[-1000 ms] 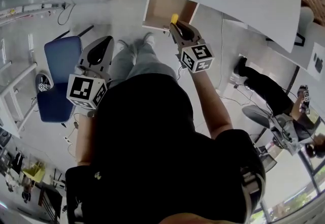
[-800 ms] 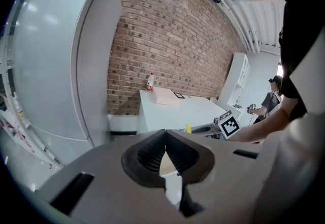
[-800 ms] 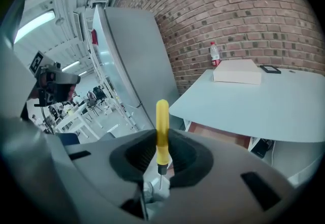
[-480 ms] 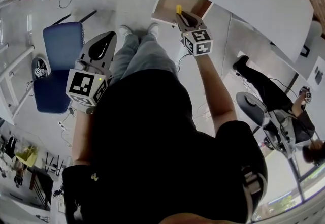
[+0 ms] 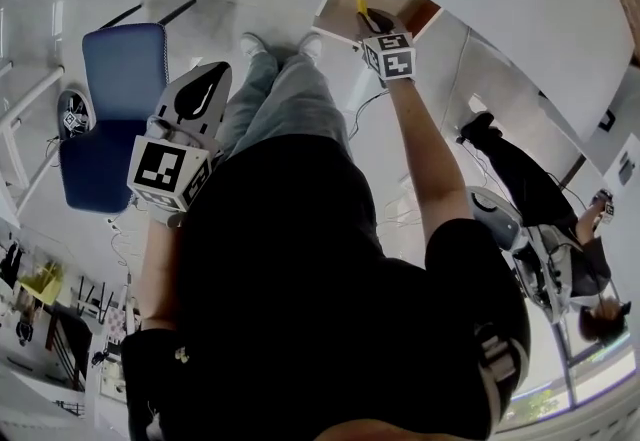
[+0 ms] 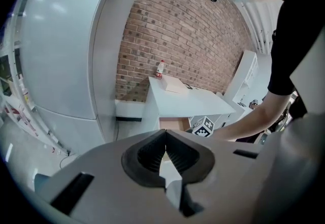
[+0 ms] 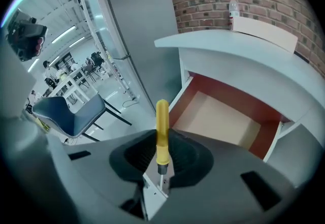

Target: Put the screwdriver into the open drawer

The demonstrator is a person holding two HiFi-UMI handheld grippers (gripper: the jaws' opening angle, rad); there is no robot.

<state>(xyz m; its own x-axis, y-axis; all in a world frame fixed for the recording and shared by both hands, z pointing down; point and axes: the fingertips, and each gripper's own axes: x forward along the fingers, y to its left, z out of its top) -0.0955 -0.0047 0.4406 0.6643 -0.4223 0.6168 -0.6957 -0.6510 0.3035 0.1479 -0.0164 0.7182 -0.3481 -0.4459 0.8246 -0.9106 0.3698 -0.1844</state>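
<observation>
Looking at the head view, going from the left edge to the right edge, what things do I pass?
blue chair → left gripper → right gripper, shut on the screwdriver → second person's dark legs

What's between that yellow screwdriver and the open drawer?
Nothing. The right gripper view shows only open air between the screwdriver and the drawer, whose bottom is bare.

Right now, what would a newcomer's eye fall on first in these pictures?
The yellow screwdriver, clamped in the right gripper, stands out in front of the open drawer under the white desk. In the head view, the blue chair at the left catches the eye, beside the left gripper, which is shut and empty.
</observation>
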